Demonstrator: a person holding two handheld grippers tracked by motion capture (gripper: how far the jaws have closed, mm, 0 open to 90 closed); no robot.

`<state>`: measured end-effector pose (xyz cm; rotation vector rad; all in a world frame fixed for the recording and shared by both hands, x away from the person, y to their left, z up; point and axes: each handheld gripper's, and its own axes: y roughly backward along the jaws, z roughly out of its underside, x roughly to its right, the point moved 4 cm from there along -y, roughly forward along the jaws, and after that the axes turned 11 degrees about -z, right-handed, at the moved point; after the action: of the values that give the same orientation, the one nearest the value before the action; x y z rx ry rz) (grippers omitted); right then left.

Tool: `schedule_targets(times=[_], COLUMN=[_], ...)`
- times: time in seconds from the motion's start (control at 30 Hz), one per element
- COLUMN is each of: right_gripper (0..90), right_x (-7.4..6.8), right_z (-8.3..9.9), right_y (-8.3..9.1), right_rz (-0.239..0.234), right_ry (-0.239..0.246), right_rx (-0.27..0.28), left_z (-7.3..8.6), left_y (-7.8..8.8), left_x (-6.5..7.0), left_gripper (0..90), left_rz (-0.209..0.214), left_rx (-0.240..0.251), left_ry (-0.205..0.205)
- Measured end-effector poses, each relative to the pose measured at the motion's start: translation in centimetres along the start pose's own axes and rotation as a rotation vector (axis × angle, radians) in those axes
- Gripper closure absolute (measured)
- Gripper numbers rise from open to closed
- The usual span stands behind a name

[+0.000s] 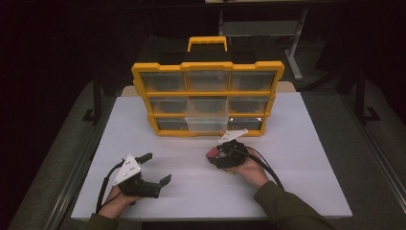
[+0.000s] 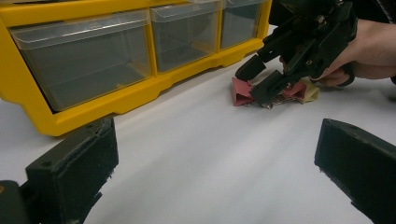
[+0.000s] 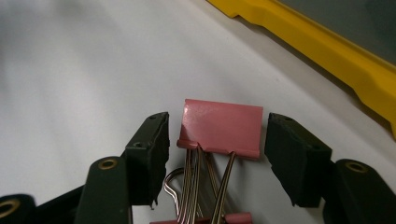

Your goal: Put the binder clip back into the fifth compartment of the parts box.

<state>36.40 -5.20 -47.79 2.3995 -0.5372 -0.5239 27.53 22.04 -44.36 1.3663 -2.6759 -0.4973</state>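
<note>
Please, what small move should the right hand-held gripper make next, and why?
Probably close the right hand-held gripper on the pink binder clip: its jaws stand open on either side of the clip, with small gaps, on the white table.

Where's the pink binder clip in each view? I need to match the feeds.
High view: pink binder clip at the right gripper, front of the yellow drawer organiser.
Left gripper view: upper right, under the right gripper.
Right gripper view: centre, between the jaws.
Shared landmark: the organiser.
</note>
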Motion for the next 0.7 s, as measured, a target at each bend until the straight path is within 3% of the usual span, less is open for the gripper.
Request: schedule_targets(times=[0.13, 0.2, 0.27, 0.4, 0.5, 0.53, 0.7], right_gripper=[42.6, 43.4, 44.9, 47.6, 48.0, 48.1, 48.3], right_x=[-0.05, -0.34, -0.03, 0.37, 0.26, -0.17, -0.42], right_z=[0.11, 0.15, 0.36, 0.46, 0.46, 0.4, 0.26], right_y=[-0.06, -0.19, -0.13, -0.05, -0.05, -0.13, 0.03], right_rz=[0.016, 0.012, 0.03, 0.066, 0.058, 0.025, 0.012], right_ry=[0.024, 0.001, 0.04, 0.057, 0.052, 0.024, -0.005], right_rx=[-0.006, -0.001, -0.025, -0.033, -0.031, -0.02, -0.001], left_z=[0.02, 0.0, 0.0, -0.01, -0.02, -0.02, -0.02], left_y=[0.01, 0.02, 0.02, 0.03, 0.04, 0.04, 0.04], left_x=[0.04, 0.01, 0.02, 0.01, 0.03, 0.04, 0.03], left_gripper=[0.0, 0.0, 0.0, 0.0, 0.0, 0.0, 0.0], left_rz=[0.001, 0.001, 0.001, 0.001, 0.0, 0.0, 0.0], left_rx=[-0.004, -0.004, -0.003, -0.003, -0.003, -0.003, -0.002], left_ry=[0.0, -0.003, -0.003, -0.006, -0.001, -0.002, -0.001])
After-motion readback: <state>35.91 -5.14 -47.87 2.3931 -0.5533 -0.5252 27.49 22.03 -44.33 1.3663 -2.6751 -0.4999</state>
